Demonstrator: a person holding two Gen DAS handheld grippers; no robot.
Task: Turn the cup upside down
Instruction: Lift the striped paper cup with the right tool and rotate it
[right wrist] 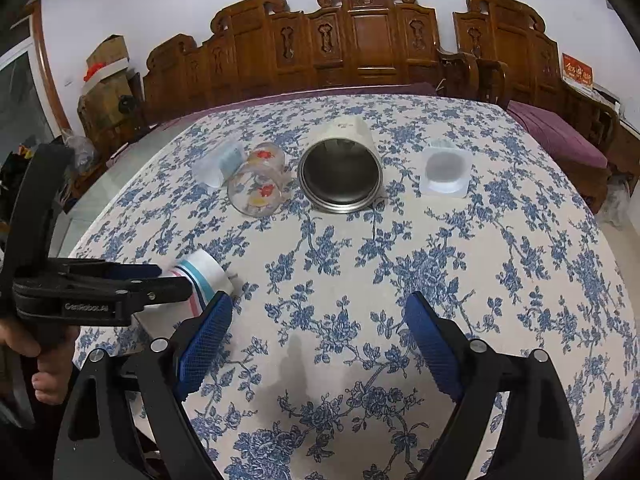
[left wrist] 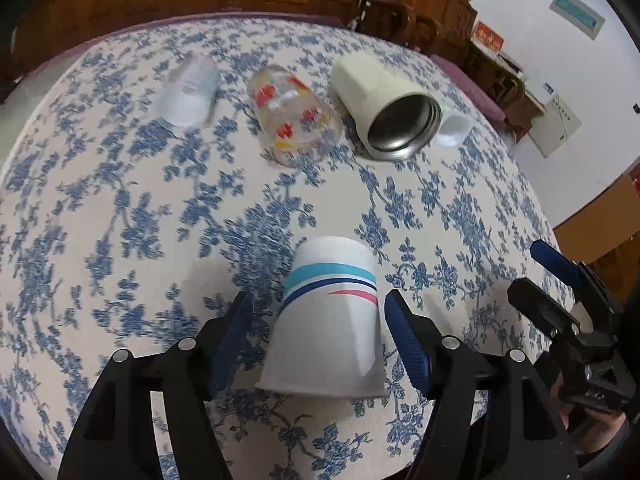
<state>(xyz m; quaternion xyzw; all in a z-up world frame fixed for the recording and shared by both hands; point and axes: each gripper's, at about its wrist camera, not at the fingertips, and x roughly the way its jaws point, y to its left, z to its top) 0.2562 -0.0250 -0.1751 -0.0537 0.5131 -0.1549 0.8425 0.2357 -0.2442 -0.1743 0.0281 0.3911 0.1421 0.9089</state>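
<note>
Cup (left wrist: pixel 328 320) upside down, between open left tongs (left wrist: pixel 320 334)

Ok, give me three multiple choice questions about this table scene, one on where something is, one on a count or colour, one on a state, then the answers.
1. Where is the striped paper cup?
A. between the jaws of the left gripper
B. inside the metal-lined cup
C. on a chair

2. How many cups lie on their sides at the far part of the table?
A. one
B. three
C. five

3. How does the paper cup stand?
A. upright, mouth up
B. upside down, mouth on the cloth
C. crushed flat

Answers:
1 A: the blue pads flank the cup on both sides, apart from it.
2 B: a clear plastic cup, a flowered glass and a cream metal-lined cup lie there.
3 B: its wide rim sits on the cloth, narrow base on top.

The right gripper is open over bare cloth.
</note>
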